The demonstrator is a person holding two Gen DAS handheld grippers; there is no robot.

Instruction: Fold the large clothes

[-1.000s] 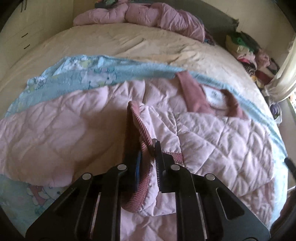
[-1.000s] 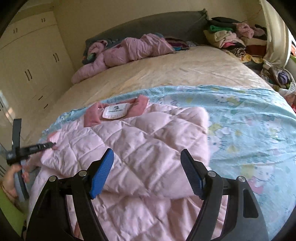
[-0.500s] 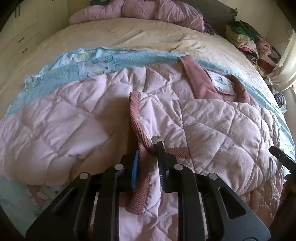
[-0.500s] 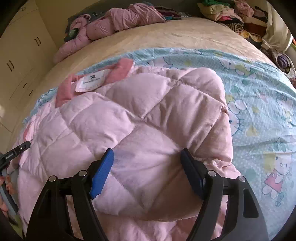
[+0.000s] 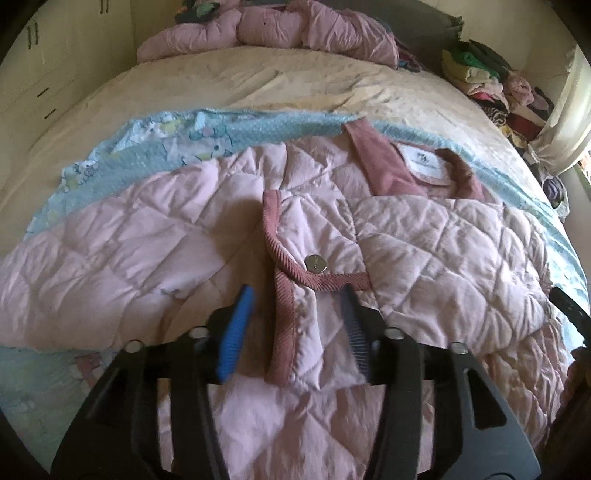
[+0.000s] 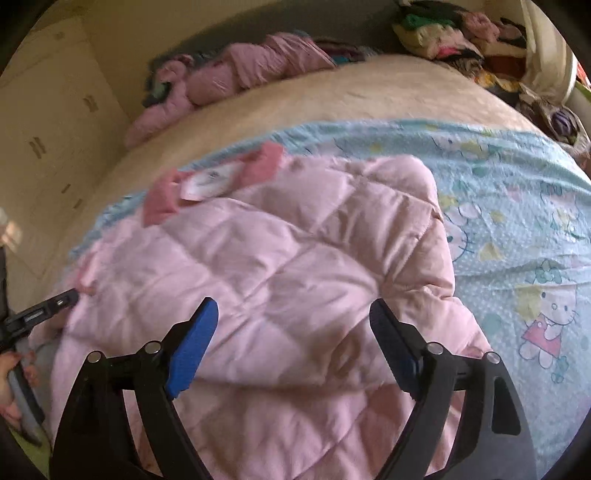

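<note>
A pink quilted jacket (image 5: 147,240) lies spread on the bed, its dark pink collar with a white label (image 5: 424,166) toward the far side. One sleeve is folded across its front. The ribbed cuff (image 5: 284,266) with a metal snap (image 5: 316,264) lies between the fingers of my left gripper (image 5: 297,293). Its jaws are opening and the pads stand clear of the cloth. My right gripper (image 6: 293,306) hovers over the jacket (image 6: 295,240) with its jaws opening, nothing gripped. The left gripper's tip (image 6: 55,306) shows at the jacket's left edge in the right wrist view.
A blue cartoon-print sheet (image 6: 517,221) lies under the jacket on a beige bed cover (image 5: 258,81). Another pink padded garment (image 5: 277,33) is heaped at the headboard. A pile of clothes (image 5: 491,81) sits at the far right, and a cream wardrobe (image 6: 48,129) stands on the left.
My left gripper has let go of the cuff and its jaws have spread; the sleeve now rests flat on the jacket. The right gripper has widened a little and dropped lower.
</note>
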